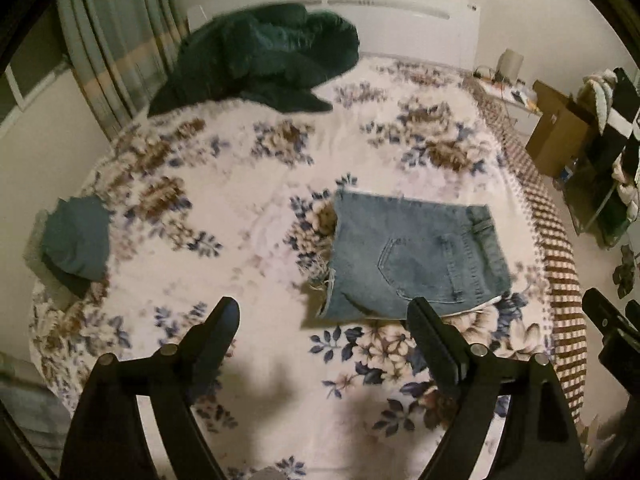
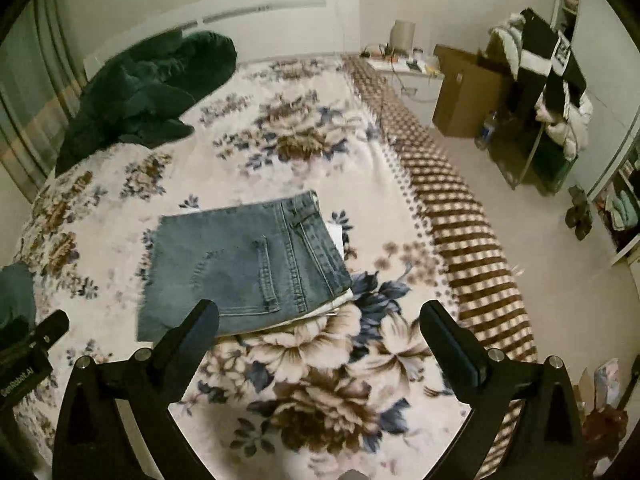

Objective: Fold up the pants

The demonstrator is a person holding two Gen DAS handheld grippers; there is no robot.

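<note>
A pair of light blue denim shorts point(image 1: 416, 258) lies folded flat on the floral bedspread point(image 1: 240, 208), back pocket up, frayed hems to the left. It also shows in the right wrist view point(image 2: 240, 268). My left gripper point(image 1: 324, 314) is open and empty, held above the bed just in front of the shorts. My right gripper point(image 2: 320, 318) is open and empty, held above the bed at the shorts' near right corner. Its tip shows at the right edge of the left wrist view point(image 1: 612, 316).
A dark green blanket point(image 1: 260, 56) is heaped at the head of the bed. Folded teal clothes point(image 1: 76, 240) lie at the bed's left edge. A brown checked bed side point(image 2: 460, 216) drops to the floor on the right, with a cardboard box point(image 2: 464, 88) and a clothes rack point(image 2: 552, 92) beyond.
</note>
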